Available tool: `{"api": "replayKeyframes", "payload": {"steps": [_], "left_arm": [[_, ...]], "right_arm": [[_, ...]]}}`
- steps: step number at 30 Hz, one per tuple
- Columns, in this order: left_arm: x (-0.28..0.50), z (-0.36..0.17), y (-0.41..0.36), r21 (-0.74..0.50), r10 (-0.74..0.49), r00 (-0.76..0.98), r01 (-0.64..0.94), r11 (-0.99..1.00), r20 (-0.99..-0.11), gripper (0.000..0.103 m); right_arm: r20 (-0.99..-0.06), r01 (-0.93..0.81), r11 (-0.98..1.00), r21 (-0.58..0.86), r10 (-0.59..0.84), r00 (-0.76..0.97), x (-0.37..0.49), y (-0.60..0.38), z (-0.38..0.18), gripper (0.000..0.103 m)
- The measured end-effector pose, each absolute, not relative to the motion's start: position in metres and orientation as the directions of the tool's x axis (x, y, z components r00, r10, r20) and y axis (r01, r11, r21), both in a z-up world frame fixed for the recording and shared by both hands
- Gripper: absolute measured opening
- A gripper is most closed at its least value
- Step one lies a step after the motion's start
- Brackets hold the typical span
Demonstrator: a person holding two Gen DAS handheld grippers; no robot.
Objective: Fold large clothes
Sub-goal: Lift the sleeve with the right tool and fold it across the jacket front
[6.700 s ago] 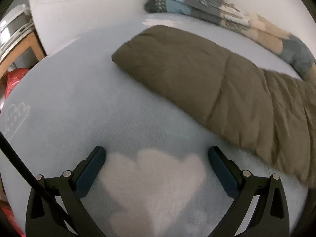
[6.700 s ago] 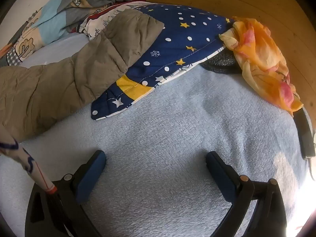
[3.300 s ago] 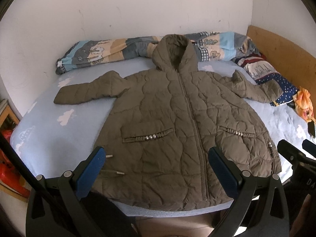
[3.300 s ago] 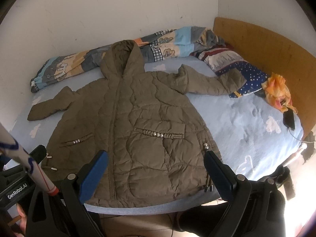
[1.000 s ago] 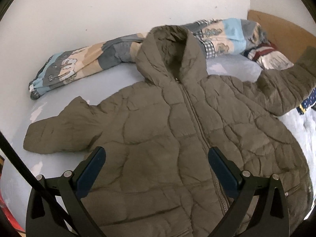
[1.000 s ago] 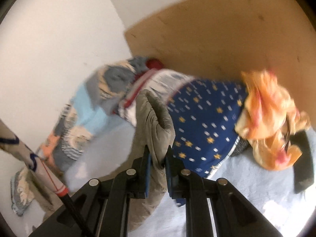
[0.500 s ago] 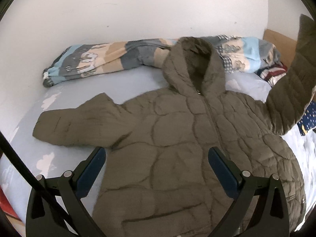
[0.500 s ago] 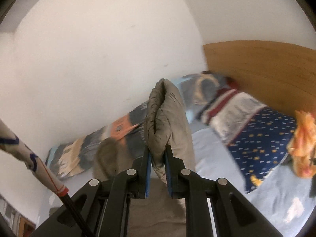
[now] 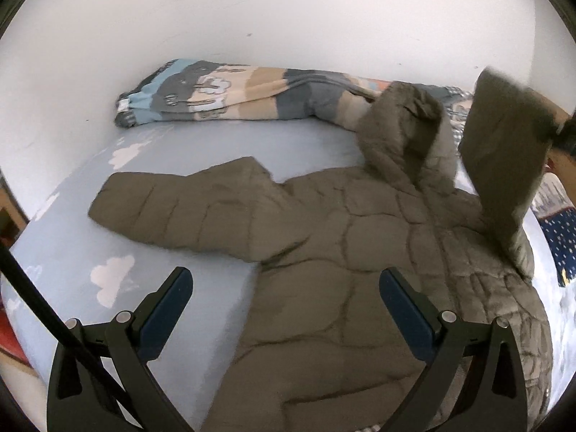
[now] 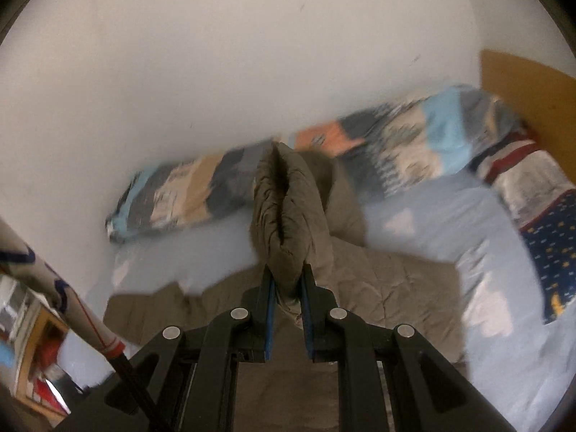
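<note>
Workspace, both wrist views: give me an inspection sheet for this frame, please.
Surface: bed with light blue cloud-print sheet.
Job's things: olive quilted jacket lies front up; one sleeve lies flat, the other sleeve is lifted off the bed.
Clutter: patterned rolled blanket along the wall; star-print navy cushion.
Grippers: left hand-held gripper open, empty, above the jacket; right hand-held gripper shut on the lifted sleeve's cuff.
Cables: black cable at the left view's edge.
Surroundings: white wall; wooden headboard.
</note>
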State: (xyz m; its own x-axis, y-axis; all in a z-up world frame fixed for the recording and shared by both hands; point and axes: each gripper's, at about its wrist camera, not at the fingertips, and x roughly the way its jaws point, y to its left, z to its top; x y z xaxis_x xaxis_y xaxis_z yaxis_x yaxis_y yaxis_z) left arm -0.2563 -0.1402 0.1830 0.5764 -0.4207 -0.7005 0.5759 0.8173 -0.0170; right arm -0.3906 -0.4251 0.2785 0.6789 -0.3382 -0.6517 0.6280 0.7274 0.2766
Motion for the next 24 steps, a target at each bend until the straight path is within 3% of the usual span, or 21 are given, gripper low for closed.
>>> {"api": "replayKeyframes", "payload": {"steps": [14,16,18,21,24], "left_arm": [[-0.233,0.175,-0.129,-0.044,-0.378,0.574,0.511,0.859,-0.726,0.103],[-0.233,0.174,-0.133,-0.045,-0.379,0.572,0.512,0.858,-0.728,0.103],[-0.231,0.174,-0.136,-0.046,-0.379,0.572,0.510,0.859,-0.727,0.103],[-0.229,0.173,-0.143,-0.052,-0.381,0.568,0.509,0.859,-0.729,0.103],[-0.226,0.169,-0.158,-0.043,-0.373,0.559,0.515,0.856,-0.740,0.103]], "right_arm": [[-0.805,0.591,0.760,0.269,-0.160,0.571,-0.284,-0.368,0.128,0.016],[-0.823,0.575,0.763,0.295,-0.104,0.559,-0.279,-0.359,0.117,0.035],[-0.816,0.558,0.755,0.345,-0.053,0.576,-0.282,-0.358,0.117,0.045],[-0.774,0.514,0.770,0.377,-0.043,0.632,-0.301,-0.359,0.140,0.050],[-0.743,0.536,0.772,0.341,-0.127,0.657,-0.331,-0.378,0.165,0.054]]}}
